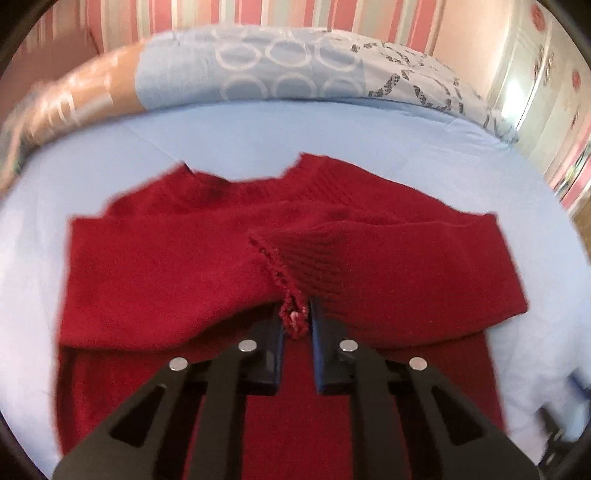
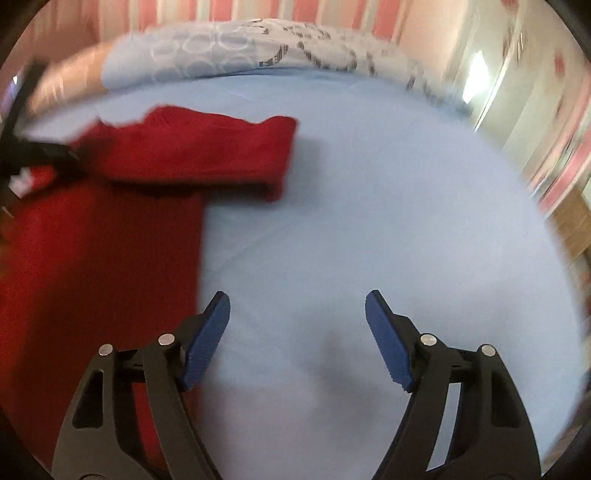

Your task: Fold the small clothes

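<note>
A dark red knit sweater point(image 1: 177, 258) lies on the light blue bed sheet point(image 1: 258, 129), with a sleeve folded across its body. My left gripper point(image 1: 295, 317) is shut on the cuff of that sleeve point(image 1: 293, 319) and holds it over the middle of the sweater. In the right wrist view the sweater point(image 2: 92, 240) lies at the left, one sleeve point(image 2: 221, 155) stretched to the right. My right gripper point(image 2: 297, 306) is open and empty over bare sheet, just right of the sweater's edge. The left gripper point(image 2: 55, 155) shows blurred at the far left there.
A light blue patterned pillow point(image 1: 295, 62) lies along the head of the bed. A pink striped wall point(image 1: 258, 14) is behind it. A white wardrobe point(image 1: 535, 74) stands at the right. Bare sheet point(image 2: 369, 221) spreads right of the sweater.
</note>
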{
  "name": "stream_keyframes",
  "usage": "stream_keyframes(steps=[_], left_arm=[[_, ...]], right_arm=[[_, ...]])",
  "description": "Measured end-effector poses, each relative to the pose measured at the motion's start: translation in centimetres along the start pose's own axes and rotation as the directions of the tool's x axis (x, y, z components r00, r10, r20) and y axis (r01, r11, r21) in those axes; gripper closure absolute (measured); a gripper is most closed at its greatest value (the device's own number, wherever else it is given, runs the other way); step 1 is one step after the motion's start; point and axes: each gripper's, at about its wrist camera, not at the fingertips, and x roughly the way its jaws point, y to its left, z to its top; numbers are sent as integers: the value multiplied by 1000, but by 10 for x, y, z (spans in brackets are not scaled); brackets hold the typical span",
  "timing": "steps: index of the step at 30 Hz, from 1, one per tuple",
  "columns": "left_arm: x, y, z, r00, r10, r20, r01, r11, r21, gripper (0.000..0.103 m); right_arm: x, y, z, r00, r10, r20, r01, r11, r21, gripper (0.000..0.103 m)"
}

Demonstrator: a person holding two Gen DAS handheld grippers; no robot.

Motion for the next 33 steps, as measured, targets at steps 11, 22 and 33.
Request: stream_keyframes(steps=[11,22,33], left_arm=[[-33,88,9,996,65,68,-62,997,-48,91],[-23,159,-17,1000,-4,3,5,990,-144,91],[-32,165,-12,990,-133,56,142,966,-217,93]], right_arm=[[-9,14,57,978,207,20,-208,972,113,27],[6,76,103,922,386,-12,-368,889,273,27],[17,98,105,918,396,-20,-379,892,247,27]])
